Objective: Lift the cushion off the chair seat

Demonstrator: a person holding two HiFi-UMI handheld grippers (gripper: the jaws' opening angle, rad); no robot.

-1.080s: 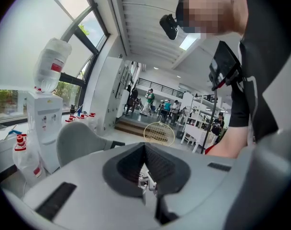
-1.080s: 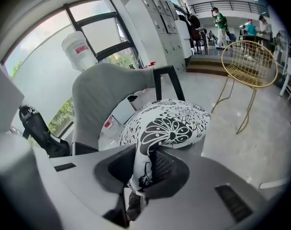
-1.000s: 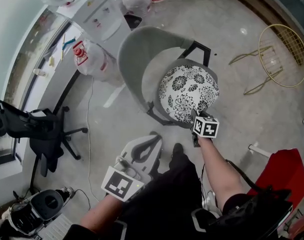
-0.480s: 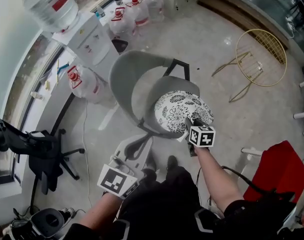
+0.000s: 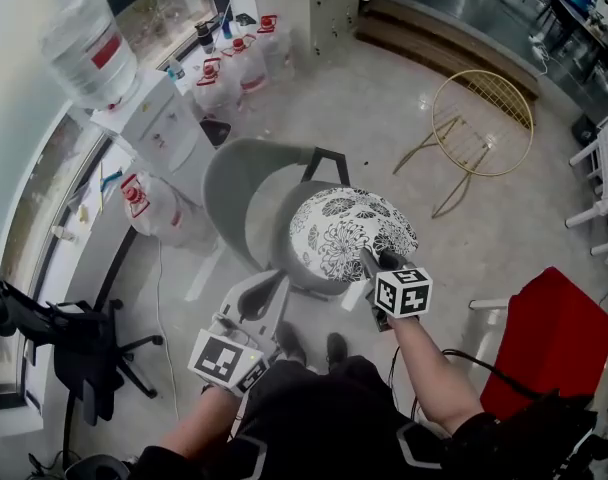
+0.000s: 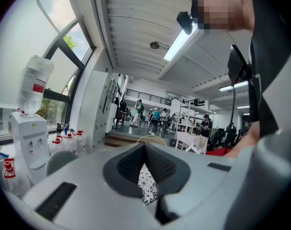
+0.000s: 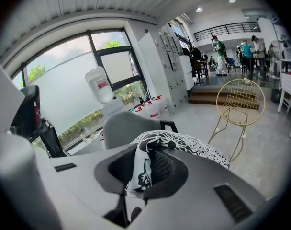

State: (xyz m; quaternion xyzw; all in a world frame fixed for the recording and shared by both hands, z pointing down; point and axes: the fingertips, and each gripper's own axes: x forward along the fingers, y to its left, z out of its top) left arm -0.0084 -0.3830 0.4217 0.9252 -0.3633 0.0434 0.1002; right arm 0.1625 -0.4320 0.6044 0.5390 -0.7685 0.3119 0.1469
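The round cushion (image 5: 352,230), white with black flowers, hangs tilted above the grey chair's seat (image 5: 287,260). My right gripper (image 5: 367,258) is shut on its near edge. In the right gripper view the printed cloth (image 7: 193,145) is pinched and folded between the jaws of that gripper (image 7: 146,150), with the grey chair back (image 7: 121,126) behind it. My left gripper (image 5: 282,278) is lower left of the cushion, apart from it and shut with nothing held. In the left gripper view a strip of the cushion (image 6: 148,188) shows through the slit below the tips of the left gripper (image 6: 145,147).
A water dispenser (image 5: 134,108) and several water jugs (image 5: 224,73) stand behind the chair. A gold wire chair (image 5: 484,118) is at the back right near the steps (image 5: 444,43). A red object (image 5: 549,338) is at my right, a black office chair (image 5: 74,338) at my left.
The right gripper has risen with the cushion, which has come up off the seat and now tilts. The left gripper has also risen, staying shut and empty.
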